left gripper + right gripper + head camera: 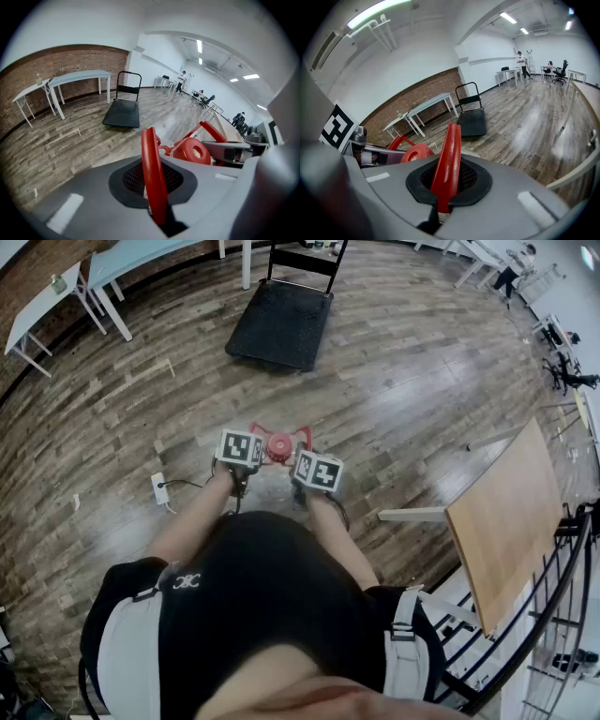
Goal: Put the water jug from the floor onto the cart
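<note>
Water jug w/ a round red cap (277, 445) and red plastic loop handles sits well short of the black flat-bed cart (281, 322), on the person's side of it, w/ bare wooden plank floor (403, 381) btwn jug and cart. The clear body is mostly hidden under the tools, so can't tell if it rests on the floor or hangs off it. Left gripper (246, 452) is clamped narrow on the left red handle (152, 173): in the left gripper view the band runs straight up out of the nearly closed jaws, w/ the cap (194, 151) just beside it on the side away from the cart's deck (123, 114). Right gripper (311, 468) is pinched fully down on the right red handle (449, 154), which stands btwn its pads; the cap (415, 152) is just left of it and the cart (472, 123) is beyond. Both tools tilt down, marker cubes flanking the cap. White tables (56, 301) stand left of the cart by a brick wall.
</note>
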Action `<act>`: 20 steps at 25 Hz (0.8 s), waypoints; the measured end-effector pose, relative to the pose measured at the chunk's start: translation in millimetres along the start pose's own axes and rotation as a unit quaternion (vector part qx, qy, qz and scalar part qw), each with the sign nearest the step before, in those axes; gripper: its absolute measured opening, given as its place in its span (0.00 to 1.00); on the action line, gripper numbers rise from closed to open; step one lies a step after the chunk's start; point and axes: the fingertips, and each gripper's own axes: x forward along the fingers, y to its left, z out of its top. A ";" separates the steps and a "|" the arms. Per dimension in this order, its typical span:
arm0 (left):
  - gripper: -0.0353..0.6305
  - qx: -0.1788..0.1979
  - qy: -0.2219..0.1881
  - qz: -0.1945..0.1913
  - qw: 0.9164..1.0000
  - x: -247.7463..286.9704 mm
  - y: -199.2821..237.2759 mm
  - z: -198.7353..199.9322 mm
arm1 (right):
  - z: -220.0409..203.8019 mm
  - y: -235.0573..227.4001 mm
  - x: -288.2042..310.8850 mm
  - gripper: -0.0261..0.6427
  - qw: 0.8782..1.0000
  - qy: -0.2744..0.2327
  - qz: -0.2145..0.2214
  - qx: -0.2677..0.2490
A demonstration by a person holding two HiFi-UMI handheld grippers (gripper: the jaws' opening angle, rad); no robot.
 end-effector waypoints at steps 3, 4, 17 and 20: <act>0.09 0.000 -0.001 -0.001 1.000 -1.1 0.7 0.4 | -1.4 0.8 0.1 0.06 1.000 0.002 -0.001 0.003; 0.09 0.001 -0.003 -0.001 1.000 -0.9 1.0 0.9 | -1.5 0.8 0.6 0.06 1.000 0.002 -0.002 0.006; 0.09 0.001 -0.005 -0.016 1.000 3.6 6.6 -1.9 | -1.6 6.1 1.4 0.06 1.000 -0.010 -0.007 0.023; 0.09 0.003 -0.006 -0.021 1.000 5.4 10.3 1.5 | 1.7 9.8 4.0 0.06 1.000 -0.014 -0.010 0.020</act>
